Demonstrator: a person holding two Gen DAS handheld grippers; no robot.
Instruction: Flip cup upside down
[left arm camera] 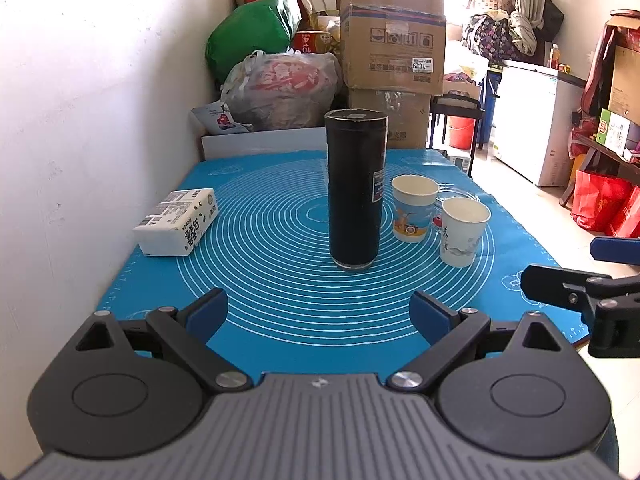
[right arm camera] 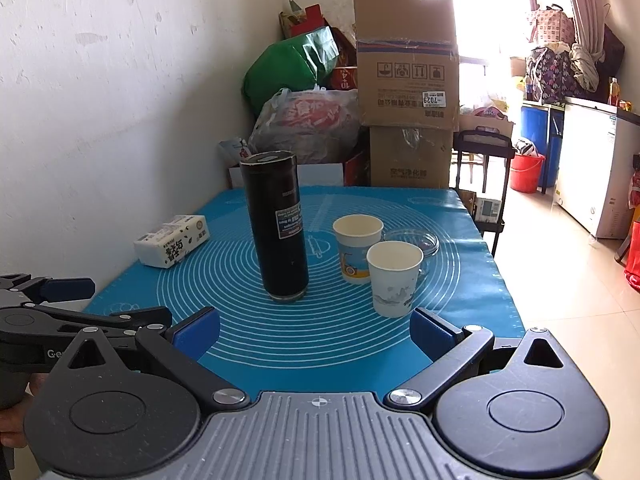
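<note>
A tall black thermos cup (left arm camera: 355, 192) stands on the blue mat (left arm camera: 280, 280), also in the right wrist view (right arm camera: 278, 228). Two paper cups stand upright, mouths up, to its right: one with an orange and blue print (left arm camera: 413, 208) (right arm camera: 357, 247) and a white one nearer me (left arm camera: 463, 230) (right arm camera: 394, 277). My left gripper (left arm camera: 319, 311) is open and empty, short of the thermos. My right gripper (right arm camera: 315, 332) is open and empty, just short of the white cup. Each gripper shows at the edge of the other's view (left arm camera: 592, 276) (right arm camera: 76, 300).
A tissue pack (left arm camera: 176, 222) lies at the mat's left by the wall. A glass dish (right arm camera: 412, 242) sits behind the cups. Cardboard boxes (left arm camera: 394, 36) and bags (left arm camera: 280, 88) are stacked beyond the table. A white freezer (left arm camera: 532, 120) stands on the right.
</note>
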